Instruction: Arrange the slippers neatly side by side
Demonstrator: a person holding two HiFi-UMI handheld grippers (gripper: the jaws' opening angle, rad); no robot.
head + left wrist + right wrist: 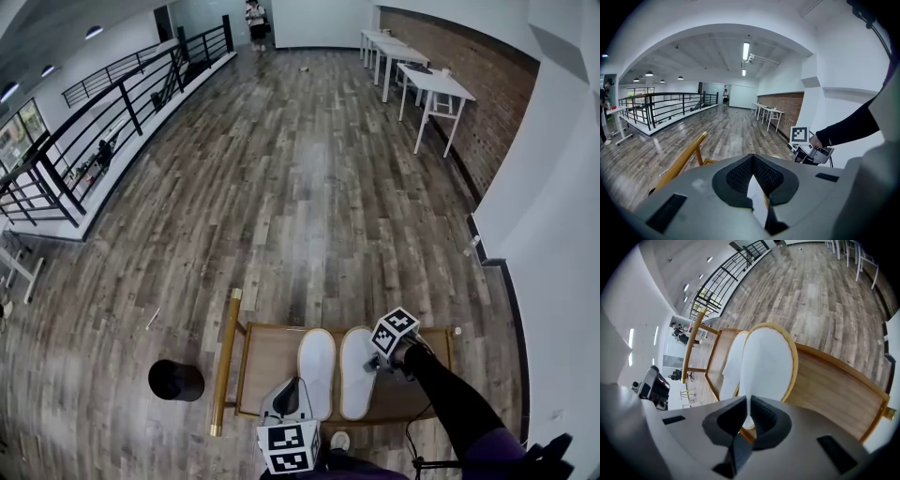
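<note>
Right slipper (768, 362): on the bench (272, 356), toward its right end. The rim at its far end sits between the jaws of the right gripper (746, 401).
Right gripper: jaws pinched almost together on that thin rim, coming in from the bench's far right corner and angled downward.
Left slipper (317, 367): just beside the right slipper, lying parallel to it, nearer the bench's middle. Its near end is at the bench's near edge, where the left gripper (752, 161) meets it.
Left gripper: jaws pressed on a thin white strip with a tan line beside it, the left slipper's edge.
Look of the slippers: flat, long ovals with white tops and a thin tan rim around the sole. Both point the same way across the bench.
Bench: low, light wood, with a raised edge and a golden rail (225, 361) at its left end.
Around it: grey-brown plank floor (281, 187) and a black round bin (175, 380) left of the rail.
</note>
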